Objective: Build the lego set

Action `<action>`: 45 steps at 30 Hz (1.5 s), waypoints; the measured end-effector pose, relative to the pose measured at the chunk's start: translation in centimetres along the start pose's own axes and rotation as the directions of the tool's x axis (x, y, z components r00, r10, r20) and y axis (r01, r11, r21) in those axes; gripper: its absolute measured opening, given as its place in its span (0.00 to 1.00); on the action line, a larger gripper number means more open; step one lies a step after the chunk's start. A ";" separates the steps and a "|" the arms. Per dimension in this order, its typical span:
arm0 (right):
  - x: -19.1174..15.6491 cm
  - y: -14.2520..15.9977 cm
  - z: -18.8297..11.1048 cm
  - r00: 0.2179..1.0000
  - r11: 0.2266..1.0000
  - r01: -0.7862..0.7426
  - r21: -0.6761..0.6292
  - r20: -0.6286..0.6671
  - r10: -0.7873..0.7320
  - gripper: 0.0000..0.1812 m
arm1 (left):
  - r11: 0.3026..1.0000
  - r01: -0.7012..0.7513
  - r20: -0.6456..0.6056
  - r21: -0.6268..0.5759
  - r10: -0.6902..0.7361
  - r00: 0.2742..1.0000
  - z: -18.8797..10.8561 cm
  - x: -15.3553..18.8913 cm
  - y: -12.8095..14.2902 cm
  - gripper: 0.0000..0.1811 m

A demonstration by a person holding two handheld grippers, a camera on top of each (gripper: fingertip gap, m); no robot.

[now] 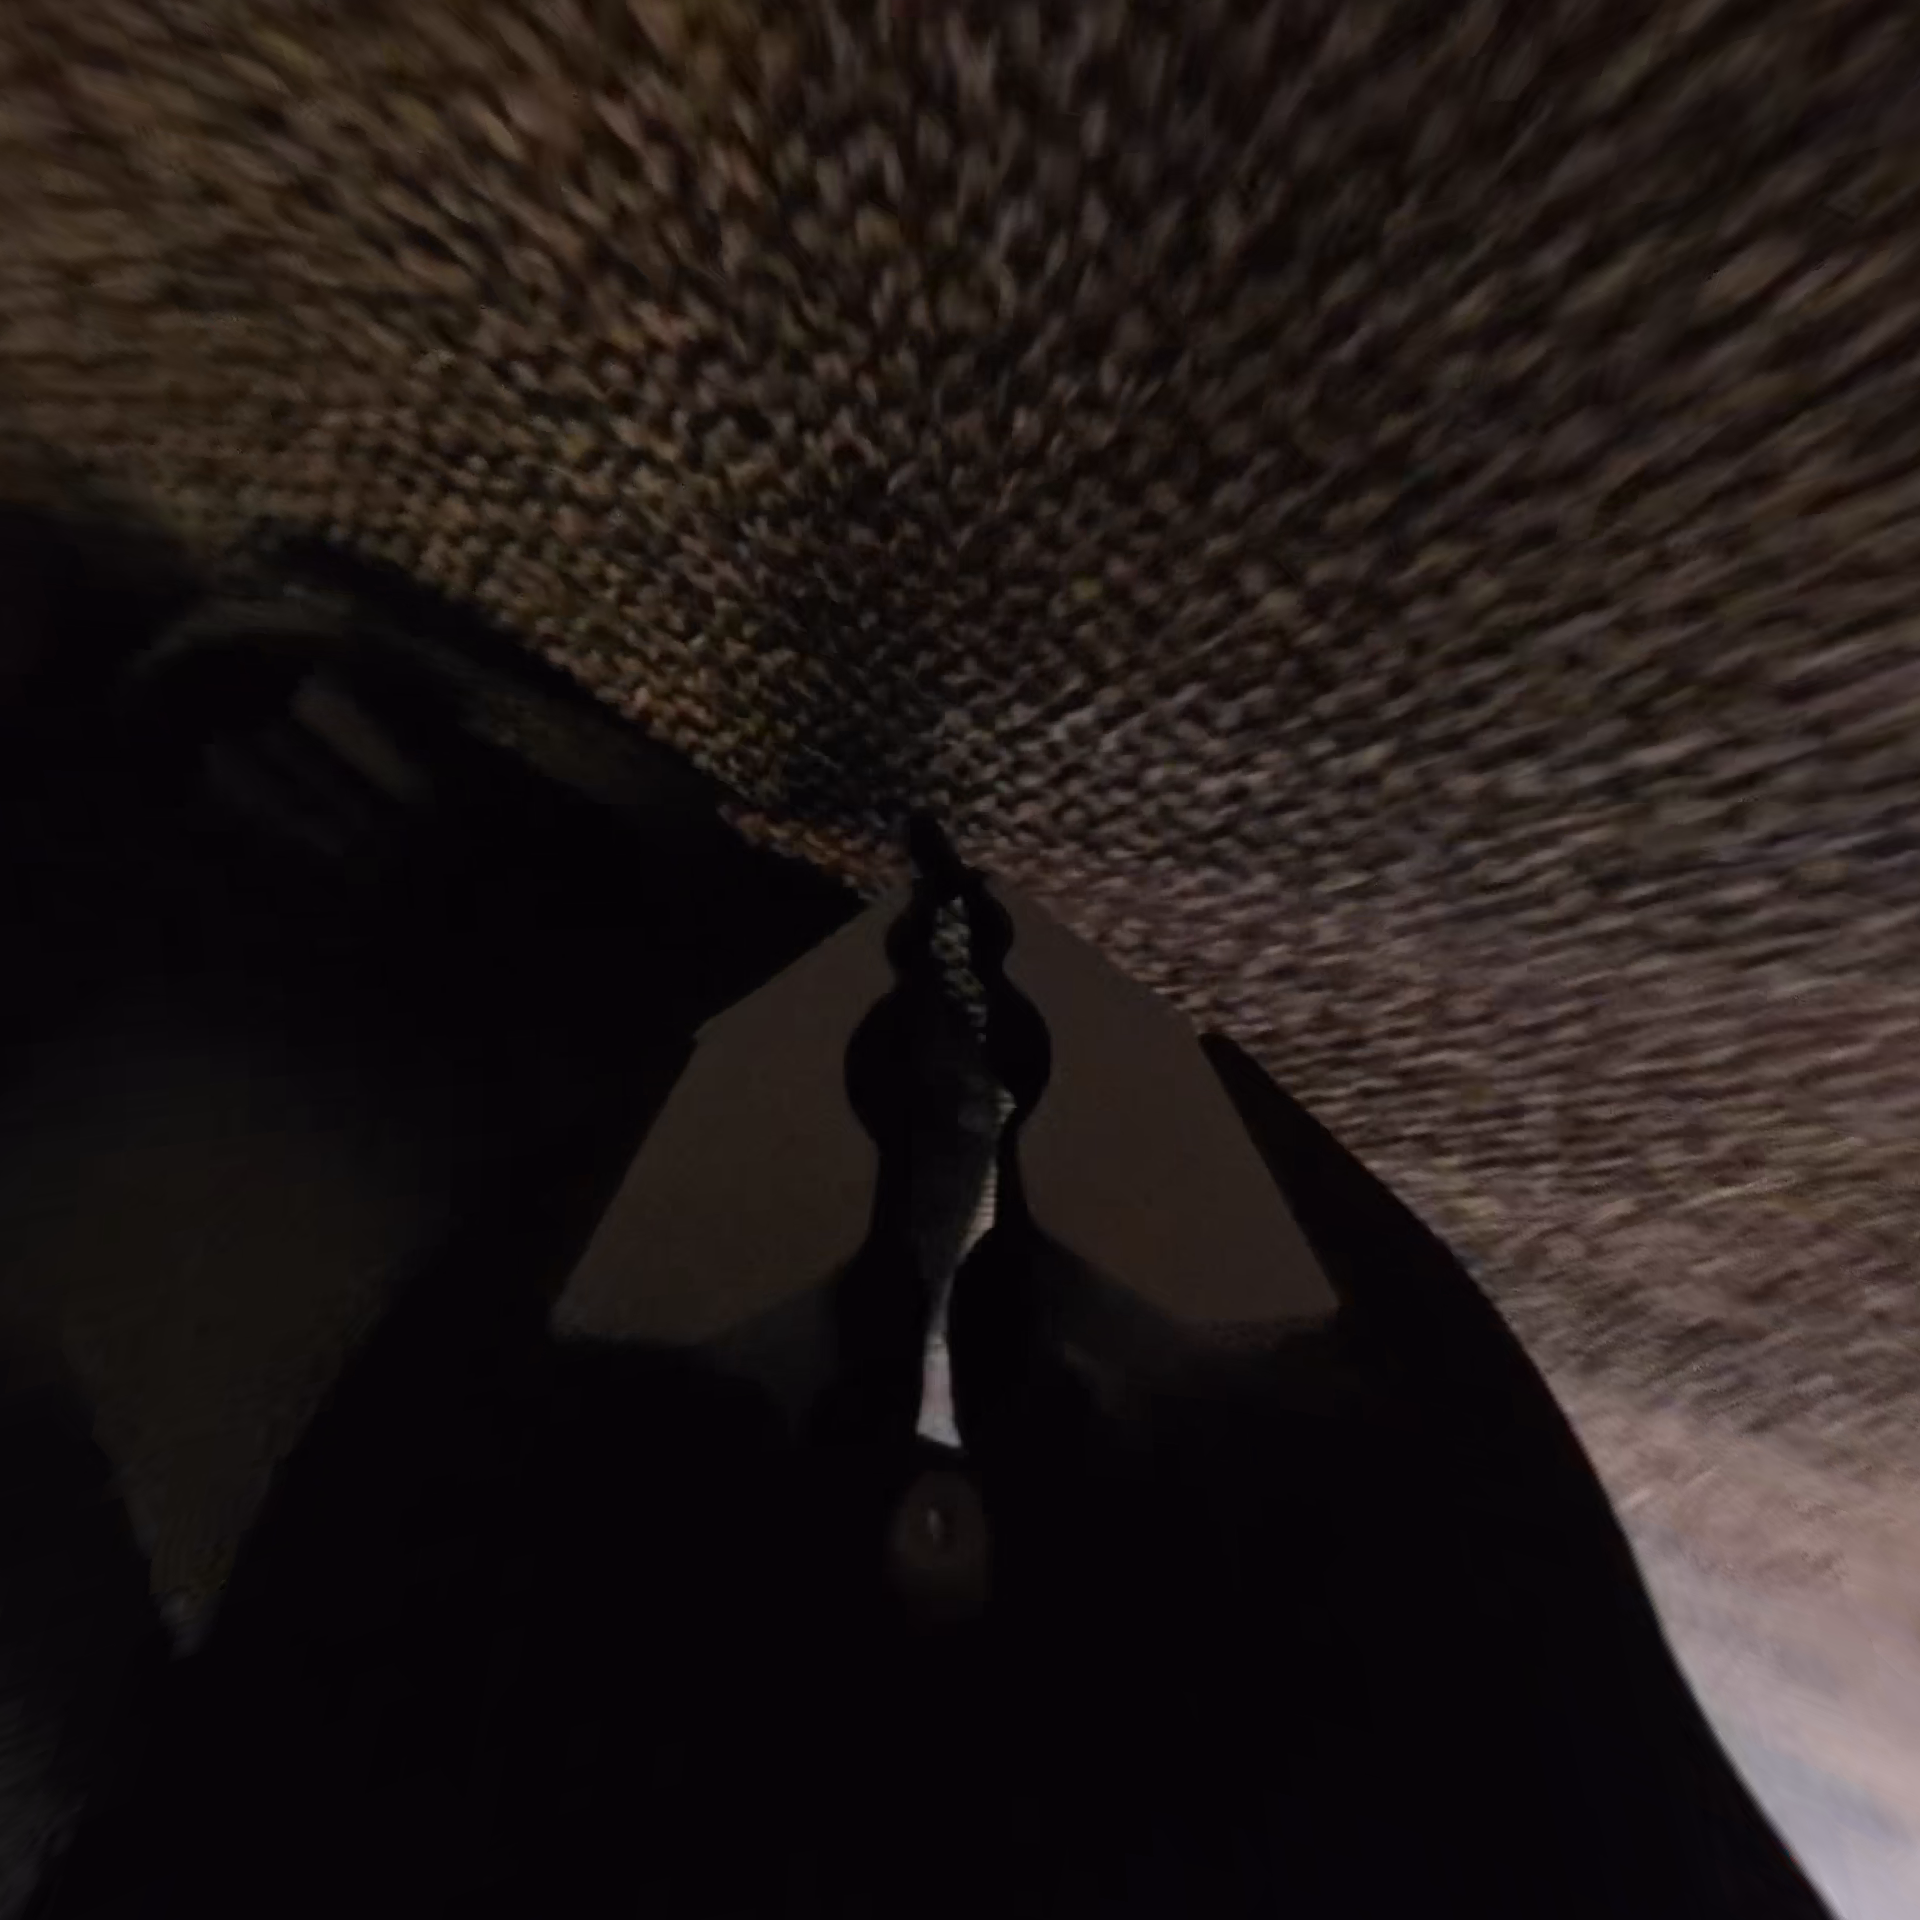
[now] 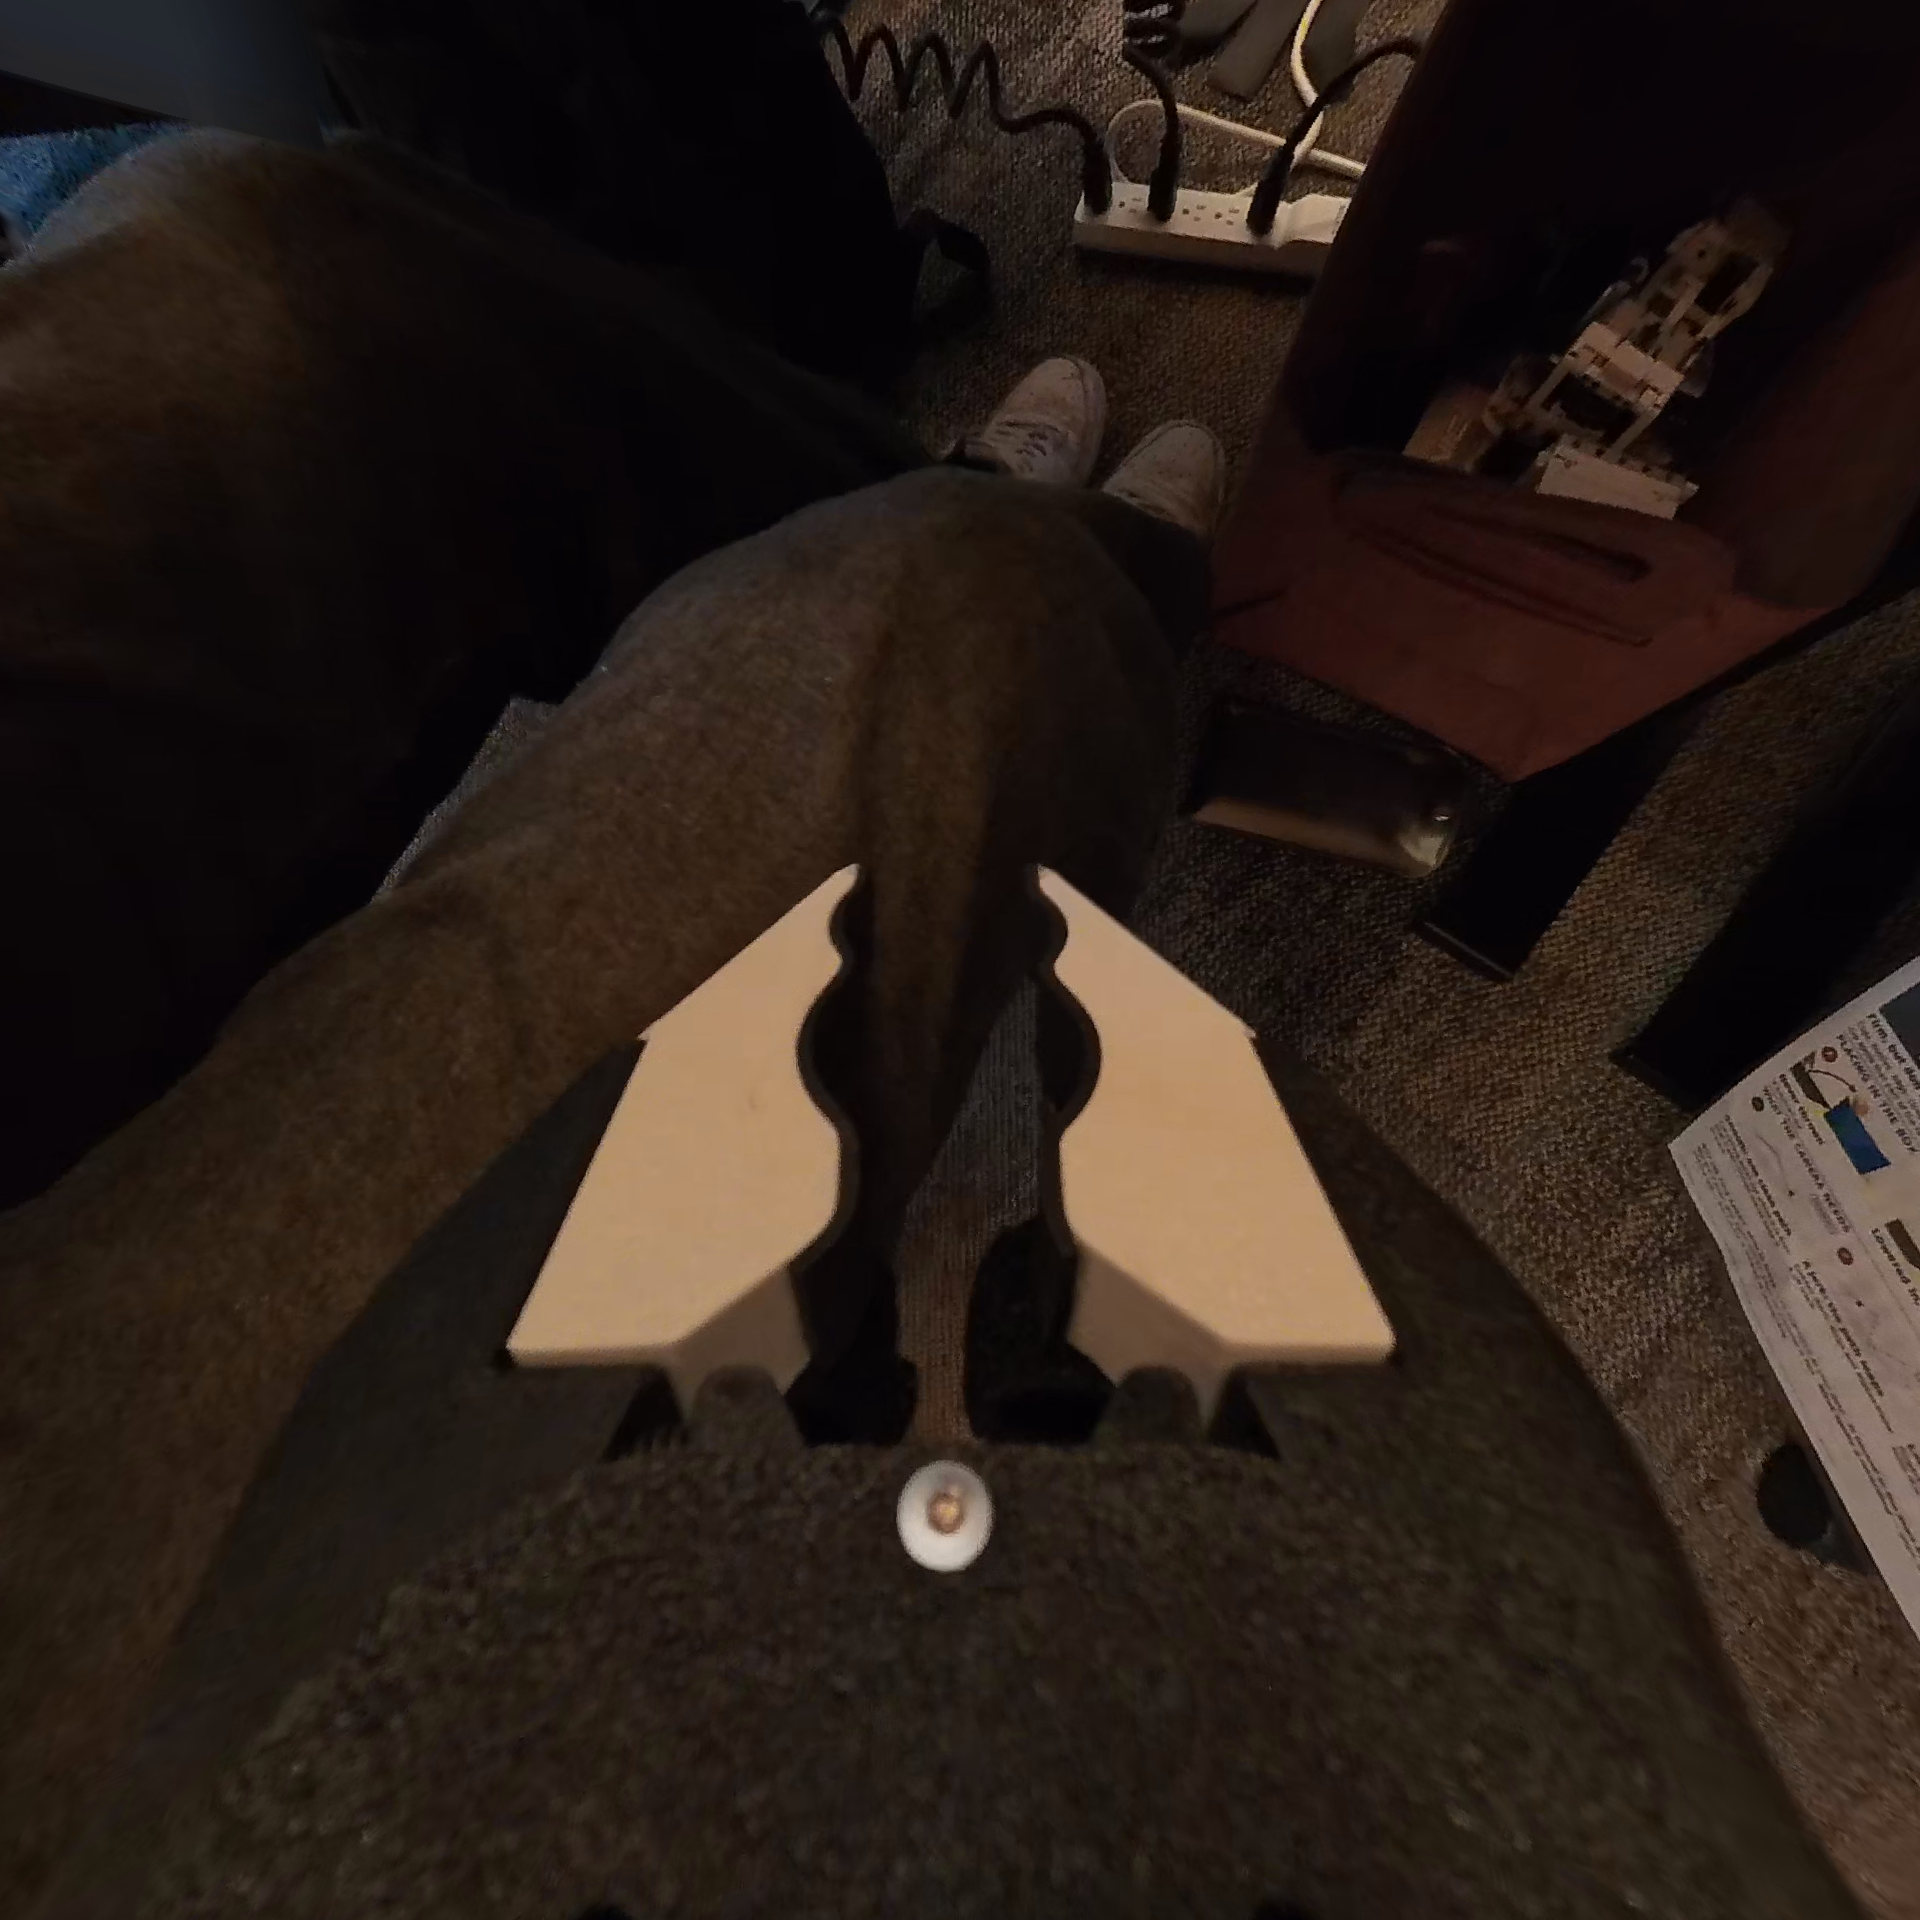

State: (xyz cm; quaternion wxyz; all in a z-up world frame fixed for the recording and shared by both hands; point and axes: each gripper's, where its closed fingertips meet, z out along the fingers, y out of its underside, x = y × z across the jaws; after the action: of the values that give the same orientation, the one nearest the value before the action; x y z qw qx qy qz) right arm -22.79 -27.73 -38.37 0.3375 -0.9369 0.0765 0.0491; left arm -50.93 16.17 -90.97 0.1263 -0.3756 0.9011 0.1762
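the left gripper was pushed nose-down against the carpet, its fingers drawn nearly together with only a thin sliver of weave showing between them and nothing caught there; that view was dim and smeared, so little else could be made out. the right gripper hung above the person's lap, its cream-topped fingers parted and empty, the gap between them filled by a knee in brown trousers. past the knee a pair of pale trainers rested on the carpet. the lego model, a pale half-built frame, stood well away from both grippers, up at the right inside a dark reddish-brown box or open case on the floor. beyond the shoes lay a white power strip with several black plugs in it, and a coiled black cable trailed off to its left. a small dark glossy object sat on the carpet just in front of the case; i couldn't tell what it was. a printed instruction sheet lay flat on the carpet at the right edge, beside the gripper's body.
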 end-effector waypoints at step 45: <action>0.7 -33.9 -1.8 0.848 0.881 0.373 0.292 0.278 -0.451 0.15 | 0.540 0.701 -0.757 0.466 -0.167 0.632 -64.5 -38.7 -10.9 0.04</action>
State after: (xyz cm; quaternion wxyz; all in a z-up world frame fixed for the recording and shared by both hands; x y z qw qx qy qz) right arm -16.04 -3.17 -15.88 0.4527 -0.8639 -0.1814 0.1260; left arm -22.68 6.83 -21.01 -0.0034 -0.5544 0.7427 -0.3755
